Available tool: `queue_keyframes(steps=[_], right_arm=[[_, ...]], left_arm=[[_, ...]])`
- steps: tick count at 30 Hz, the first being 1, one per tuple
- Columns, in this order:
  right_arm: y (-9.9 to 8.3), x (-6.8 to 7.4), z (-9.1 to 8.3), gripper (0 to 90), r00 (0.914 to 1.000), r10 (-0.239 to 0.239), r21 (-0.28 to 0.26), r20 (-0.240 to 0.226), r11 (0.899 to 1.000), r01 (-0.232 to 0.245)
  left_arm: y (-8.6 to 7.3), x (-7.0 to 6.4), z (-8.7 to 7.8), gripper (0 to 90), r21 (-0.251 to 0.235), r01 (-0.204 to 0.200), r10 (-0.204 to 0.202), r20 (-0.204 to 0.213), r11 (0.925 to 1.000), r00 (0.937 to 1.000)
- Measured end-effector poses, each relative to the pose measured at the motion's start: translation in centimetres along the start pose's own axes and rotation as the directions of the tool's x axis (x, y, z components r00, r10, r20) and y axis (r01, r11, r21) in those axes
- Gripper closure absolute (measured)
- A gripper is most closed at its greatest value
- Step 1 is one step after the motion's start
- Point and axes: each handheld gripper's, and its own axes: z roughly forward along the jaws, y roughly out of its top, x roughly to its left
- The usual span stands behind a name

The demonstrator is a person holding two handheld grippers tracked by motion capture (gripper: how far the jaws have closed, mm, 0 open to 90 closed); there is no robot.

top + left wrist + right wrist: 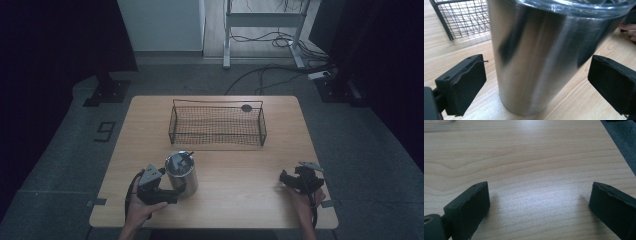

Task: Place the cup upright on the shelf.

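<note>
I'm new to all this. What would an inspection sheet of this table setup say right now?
Surface: wooden table, bare grain.
Job's things: steel tumbler upright with a clear lid; wire basket behind it, apart.
Clutter: nothing seen.
Grippers: left claw open, jaws either side of the tumbler, not touching; right claw open over bare wood.
Cables: loose cables on the floor beyond the table.
Surroundings: grey floor, dark curtains, metal frame legs.

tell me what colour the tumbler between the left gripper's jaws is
Shiny silver brushed metal tumbler with a clear lid; the left gripper view shows it best.
</note>
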Motion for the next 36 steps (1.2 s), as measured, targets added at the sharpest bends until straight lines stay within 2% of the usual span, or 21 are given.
queue_keyframes(steps=[7,14,22,26,31,36], right_arm=[[0.0,0.0,0.0,3.0,1.0,0.0,0.0,0.0,1.0,0.0],[0.0,0.0,0.0,3.0,1.0,0.0,0.0,0.0,1.0,0.0],[0.0,0.0,0.0,3.0,1.0,0.0,0.0,0.0,1.0,0.0],[0.0,0.0,0.0,3.0,1.0,0.0,0.0,0.0,1.0,0.0],[0.0,0.0,0.0,3.5,1.0,0.003,-0.002,0.001,1.0,-0.003],[0.0,0.0,0.0,3.8,1.0,0.007,-0.004,0.003,1.0,-0.007]], left_arm=[[0.5,-0.4,0.9,1.8,0.002,-0.017,0.017,-0.013,0.9998,0.9998],[1.0,-0.7,2.0,1.7,0.014,-0.009,0.01,-0.042,0.9999,0.9991],[1.0,-0.9,2.8,1.0,-0.007,-0.004,0.004,-0.063,1.0,0.998],[1.1,-1.1,3.7,0.5,0.003,-0.016,0.016,-0.097,0.9999,0.9952],[1.2,-1.2,4.0,1.0,-0.012,-0.018,0.017,-0.104,0.9998,0.9945],[1.1,-1.3,3.9,3.2,-0.015,-0.045,0.043,-0.113,0.9989,0.9926]])
